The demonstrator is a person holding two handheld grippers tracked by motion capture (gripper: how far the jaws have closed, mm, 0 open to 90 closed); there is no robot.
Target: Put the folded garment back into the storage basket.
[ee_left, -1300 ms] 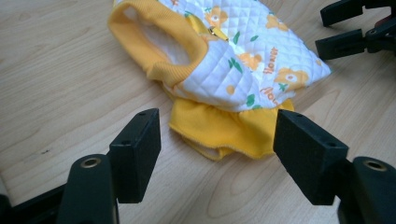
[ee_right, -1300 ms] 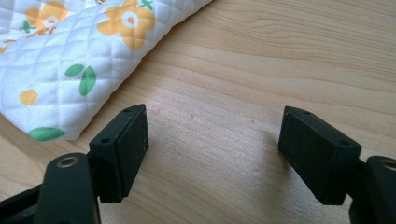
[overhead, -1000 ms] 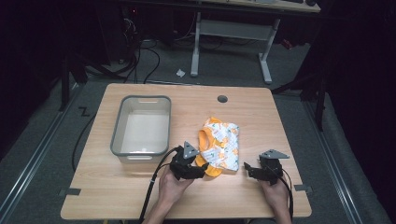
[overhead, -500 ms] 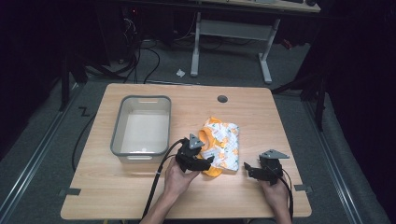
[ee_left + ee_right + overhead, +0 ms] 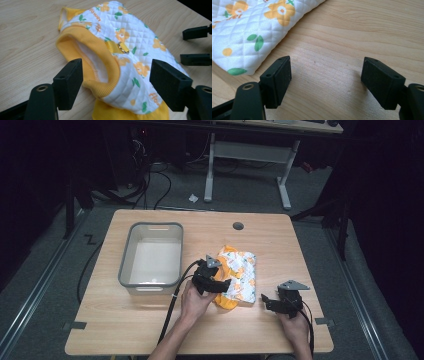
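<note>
Two hand-held grippers work here: the left hand-held gripper (image 5: 116, 82), jaws just widened, stands released around the soft, light quilted white-and-yellow flowered garment (image 5: 239, 276) mid-surface (image 5: 280, 245); its ribbed yellow collar (image 5: 100, 50) suits grasping. At four o'clock, the right hand-held gripper (image 5: 325, 80) hangs released.

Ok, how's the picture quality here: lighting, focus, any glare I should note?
High view: the table is evenly lit, the room around it falls into darkness. Left gripper view: the quilted garment is sharp, with a small glint on its metal snap. Right gripper view: wood grain is crisp, with soft shadows beside the black jaws.
</note>
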